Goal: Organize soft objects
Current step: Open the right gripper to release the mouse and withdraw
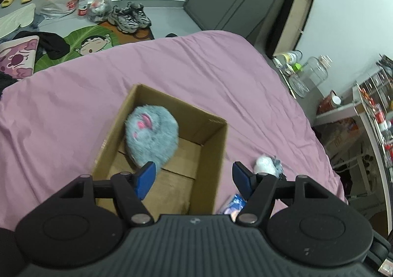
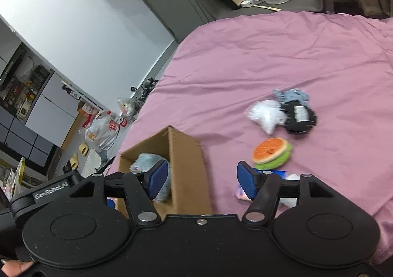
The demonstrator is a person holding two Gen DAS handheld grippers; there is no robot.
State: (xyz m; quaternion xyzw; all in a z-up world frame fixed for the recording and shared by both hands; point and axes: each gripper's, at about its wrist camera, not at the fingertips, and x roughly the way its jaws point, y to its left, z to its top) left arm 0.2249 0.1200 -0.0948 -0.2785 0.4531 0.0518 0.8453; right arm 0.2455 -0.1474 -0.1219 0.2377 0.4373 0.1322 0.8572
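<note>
An open brown corrugated cardboard box [image 1: 157,154] stands on a bed covered by a wrinkled pink sheet [image 1: 221,75]. Inside the box lies a fluffy grey plush toy with pink markings [image 1: 151,137], resting against the box's left wall as seen from the left wrist view.

Left gripper [image 1: 194,176]: the blue-padded jaws stand apart, roughly half open, with nothing between them. It hangs above the near end of the box, pointing steeply down. Its left fingertip [image 1: 146,178] overlaps the lower edge of the grey plush in the view; contact cannot be confirmed.

Right gripper [image 2: 202,180]: the jaws stand apart to a similar width and hold nothing. The right wall of the box appears in the gap between them. The grey plush is partly visible in the box behind the left fingertip [image 2: 158,181].

Loose soft items remain on the sheet to the right of the box:
- a white fluffy plush [image 2: 266,115], touching a black flat pad with a white patch [image 2: 299,116];
- a pale blue-grey crumpled fabric piece [image 2: 291,95], just behind those two;
- a round soft toy with an orange top and green underside [image 2: 272,153], nearer the right gripper;
- a small blue and pink packet [image 2: 242,193], partly hidden behind the right fingertip.

A person's fingertip [image 2: 14,267] shows at the lower left corner of the right wrist view.
</note>
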